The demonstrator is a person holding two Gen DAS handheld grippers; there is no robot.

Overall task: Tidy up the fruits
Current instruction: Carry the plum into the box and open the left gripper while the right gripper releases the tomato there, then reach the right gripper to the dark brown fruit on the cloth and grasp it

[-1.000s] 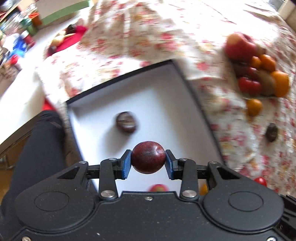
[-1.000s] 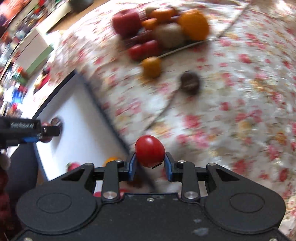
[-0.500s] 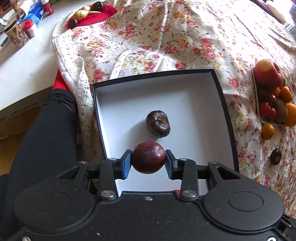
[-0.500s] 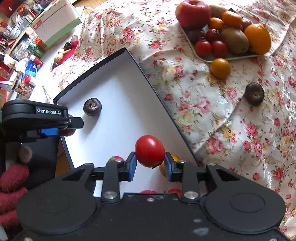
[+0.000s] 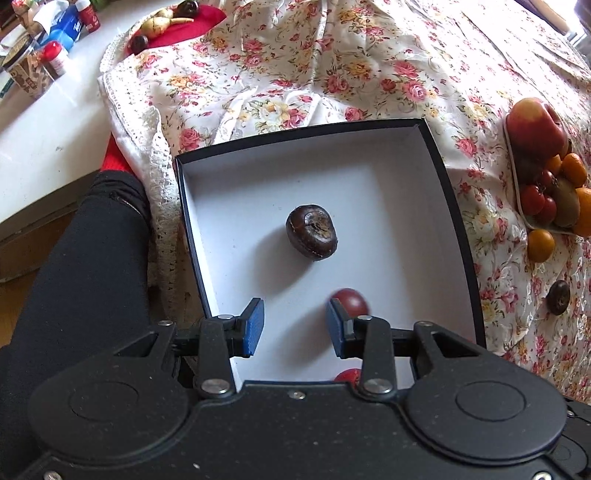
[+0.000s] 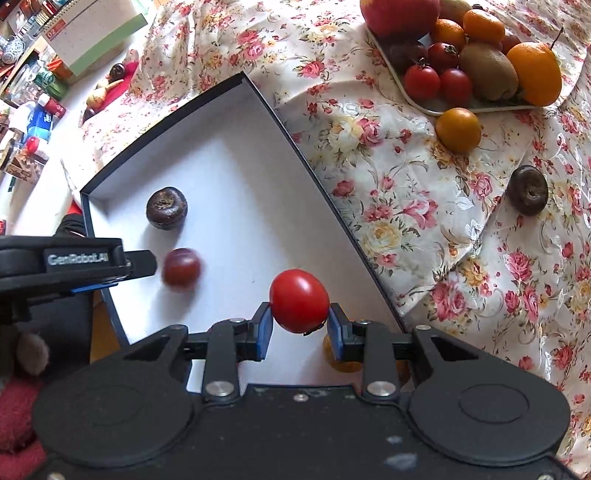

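Floral rose-print tablecloth (image 5: pixel 295 74) covers the tabletop. On it: shallow black-rimmed box with white interior (image 5: pixel 369 177), used as the landmark here.

Right of the box, well apart: pale rectangular tray (image 6: pixel 461 107) piled with fruit: big red apple (image 6: pixel 399 14), orange (image 6: pixel 535 74), brown kiwi (image 6: pixel 487 70), small red tomatoes (image 6: pixel 421 81). Loose yellow-orange round fruit (image 6: pixel 458 129) sits on the cloth just beside the tray's near edge; dark brown chestnut-like fruit (image 6: pixel 526 189) lies on the cloth further right of the box.

Inside the box: dark brown round water-chestnut-type fruit (image 5: pixel 312 232) near the middle, toward the far-left corner in the right wrist view. Dark red plum (image 6: pixel 181 266) is in the box nearer the front, motion-blurred, just right of the left claw's blue pads (image 5: pixel 255 326); cannot tell if it rests on the floor.

Left claw (image 5: pixel 294 326): jaws spread wide, nothing between them, over the box's front-left part.

Right claw (image 6: pixel 299 328): clamped on a glossy red cherry tomato (image 6: pixel 299 300), held above the box's front-right area near the right wall. An orange fruit (image 6: pixel 343 363) is partly hidden behind the right claw.
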